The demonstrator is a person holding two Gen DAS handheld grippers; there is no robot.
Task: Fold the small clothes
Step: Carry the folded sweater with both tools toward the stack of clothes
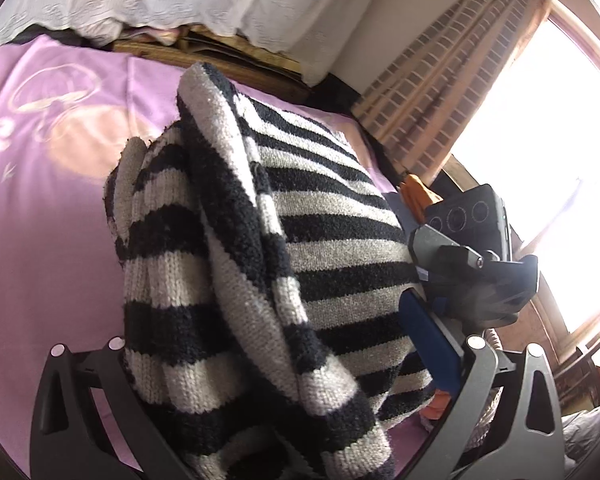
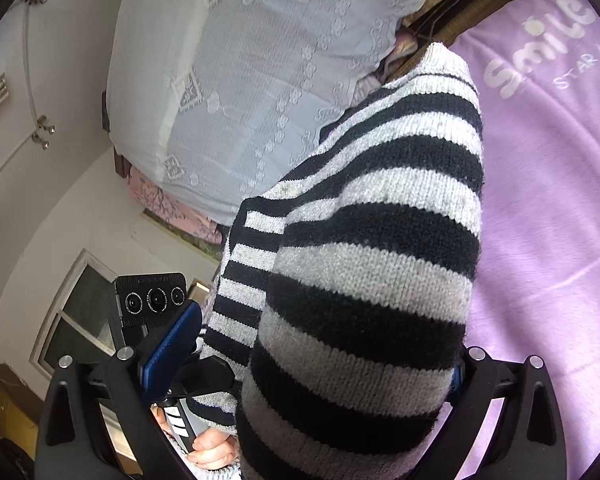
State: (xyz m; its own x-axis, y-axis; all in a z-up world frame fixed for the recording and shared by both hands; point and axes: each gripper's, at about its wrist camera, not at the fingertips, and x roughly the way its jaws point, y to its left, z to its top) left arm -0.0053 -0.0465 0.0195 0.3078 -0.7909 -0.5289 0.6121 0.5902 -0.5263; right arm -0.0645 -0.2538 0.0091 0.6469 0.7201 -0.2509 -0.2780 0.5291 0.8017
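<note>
A black-and-white striped knit sweater (image 1: 284, 264) hangs lifted above the purple bedsheet (image 1: 40, 220). My left gripper (image 1: 276, 392) has the sweater bunched between its wide-apart fingers; the blue pad (image 1: 432, 344) of one finger shows. The right gripper's body and camera (image 1: 472, 248) appear at the right of the left wrist view. In the right wrist view the sweater (image 2: 372, 280) fills the space between my right gripper's (image 2: 300, 384) fingers, one blue pad (image 2: 168, 352) showing. The left gripper's camera (image 2: 152, 300) and the person's hand (image 2: 208, 448) show at the lower left.
A white lace-covered pile (image 2: 252, 80) lies behind the bed. A wooden frame (image 1: 204, 56) borders the sheet. A bright window with a checked curtain (image 1: 440, 92) is at the right. The sheet carries "Smile" print (image 2: 540, 44).
</note>
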